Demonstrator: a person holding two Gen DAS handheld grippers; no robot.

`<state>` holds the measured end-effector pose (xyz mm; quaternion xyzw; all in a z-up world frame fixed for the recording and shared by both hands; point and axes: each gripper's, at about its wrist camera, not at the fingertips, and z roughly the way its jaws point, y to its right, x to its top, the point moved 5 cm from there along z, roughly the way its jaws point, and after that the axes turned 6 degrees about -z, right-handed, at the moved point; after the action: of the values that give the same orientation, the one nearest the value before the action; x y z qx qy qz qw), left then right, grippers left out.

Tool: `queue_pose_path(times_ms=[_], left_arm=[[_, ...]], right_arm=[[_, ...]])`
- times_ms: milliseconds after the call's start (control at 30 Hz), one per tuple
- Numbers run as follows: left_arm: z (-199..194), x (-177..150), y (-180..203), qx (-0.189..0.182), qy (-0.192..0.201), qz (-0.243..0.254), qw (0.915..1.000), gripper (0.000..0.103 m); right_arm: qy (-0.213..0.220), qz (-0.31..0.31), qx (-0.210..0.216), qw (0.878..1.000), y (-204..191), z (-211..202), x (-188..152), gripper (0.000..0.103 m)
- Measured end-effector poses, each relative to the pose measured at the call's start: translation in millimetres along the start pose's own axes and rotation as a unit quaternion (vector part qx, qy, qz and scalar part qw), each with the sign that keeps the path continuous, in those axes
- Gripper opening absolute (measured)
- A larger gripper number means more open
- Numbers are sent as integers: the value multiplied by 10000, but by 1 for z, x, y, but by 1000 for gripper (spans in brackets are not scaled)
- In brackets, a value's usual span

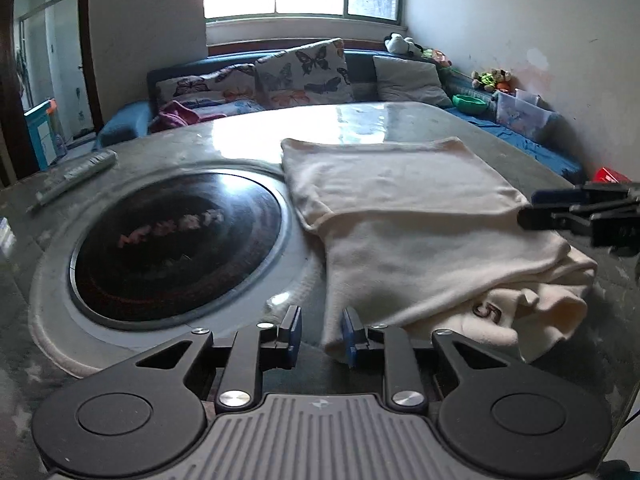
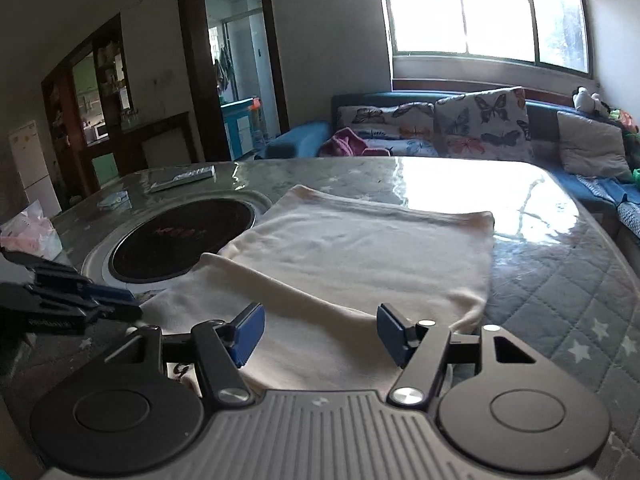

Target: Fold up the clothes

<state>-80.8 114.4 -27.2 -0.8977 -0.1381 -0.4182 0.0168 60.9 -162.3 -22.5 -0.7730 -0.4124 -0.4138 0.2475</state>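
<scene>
Both empty: left tongs (image 1: pixel 321 332) narrowly parted, right tongs (image 2: pixel 320 334) wide, over garment (image 2: pixel 360 264).

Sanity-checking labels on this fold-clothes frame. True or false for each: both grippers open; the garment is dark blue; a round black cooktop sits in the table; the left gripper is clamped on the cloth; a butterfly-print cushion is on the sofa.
1. Both grippers open: true. The left gripper and right gripper show gaps between their pads.
2. Garment dark blue: false. The cream garment is pale.
3. Round black cooktop in the table: true.
4. Left gripper clamped on cloth: false. It holds nothing.
5. Butterfly-print cushion on sofa: true.
</scene>
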Motion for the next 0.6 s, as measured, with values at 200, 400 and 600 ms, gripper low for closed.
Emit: queue_pose_path(times_ms=[200,400,600], left_arm=[[-2,35,2,-158,298,-139,9993,25],[36,59,25,-608,281,-141,9977,25],[75,57,23,-520,9,-184,9985,27]], right_arm=[[-91,34,117,9999,3,7,-1,64],[-230,65,111,9997,10,19,-5,64],[-318,96,87,9994,16,24,-10,64]])
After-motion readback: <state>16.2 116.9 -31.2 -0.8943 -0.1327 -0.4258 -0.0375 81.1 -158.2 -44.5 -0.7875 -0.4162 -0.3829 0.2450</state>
